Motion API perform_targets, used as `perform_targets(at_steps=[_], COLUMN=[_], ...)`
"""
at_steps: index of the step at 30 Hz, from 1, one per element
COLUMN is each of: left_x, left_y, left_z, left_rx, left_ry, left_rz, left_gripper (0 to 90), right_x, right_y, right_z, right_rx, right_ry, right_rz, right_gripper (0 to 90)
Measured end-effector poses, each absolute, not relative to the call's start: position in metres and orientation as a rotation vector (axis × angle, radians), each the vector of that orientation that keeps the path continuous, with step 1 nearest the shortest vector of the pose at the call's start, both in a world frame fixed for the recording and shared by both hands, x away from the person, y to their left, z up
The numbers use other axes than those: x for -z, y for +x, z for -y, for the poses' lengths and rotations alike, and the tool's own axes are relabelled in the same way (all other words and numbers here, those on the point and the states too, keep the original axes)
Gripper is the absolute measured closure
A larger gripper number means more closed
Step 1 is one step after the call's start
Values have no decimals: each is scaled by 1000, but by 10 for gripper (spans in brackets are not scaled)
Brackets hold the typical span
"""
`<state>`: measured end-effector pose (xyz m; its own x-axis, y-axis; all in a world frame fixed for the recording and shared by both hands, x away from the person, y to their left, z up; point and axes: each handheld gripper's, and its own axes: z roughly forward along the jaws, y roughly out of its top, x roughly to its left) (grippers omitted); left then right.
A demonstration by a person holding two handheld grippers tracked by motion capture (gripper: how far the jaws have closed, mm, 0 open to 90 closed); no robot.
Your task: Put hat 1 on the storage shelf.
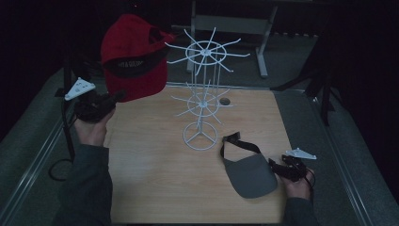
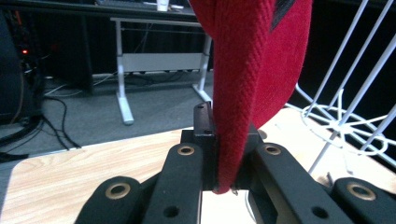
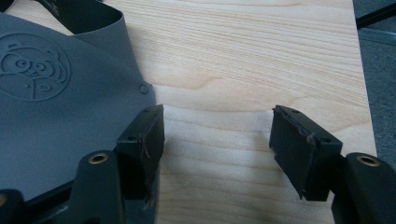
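Note:
A red cap hangs in the air over the table's far left corner, with my left gripper shut on the edge of its brim. In the left gripper view the red fabric rises from between the closed jaws of that gripper. A white wire rack stands mid-table, just right of the cap. A grey visor lies flat near the front right. My right gripper rests at its right edge, open; one jaw sits at the visor, with bare wood between the jaws.
The wooden table is bordered by grey carpet on both sides. It has a small round hole behind the rack. A white desk frame stands beyond the far edge, and dark stand legs stand at the right.

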<state>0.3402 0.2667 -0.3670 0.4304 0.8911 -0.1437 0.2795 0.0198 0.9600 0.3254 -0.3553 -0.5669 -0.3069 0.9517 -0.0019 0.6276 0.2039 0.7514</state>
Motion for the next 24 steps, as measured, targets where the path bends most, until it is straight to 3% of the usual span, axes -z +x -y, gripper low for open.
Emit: perform_targets(at_steps=[24], left_x=[361], left_y=[330], left_z=[-263], left_rx=[-614], left_ry=[1502], left_rz=[-1011], left_gripper=[857], right_x=[567], right_y=[325], right_z=[355], right_rx=[-910], right_ry=[1464], right_rz=[-2013], right_gripper=[352])
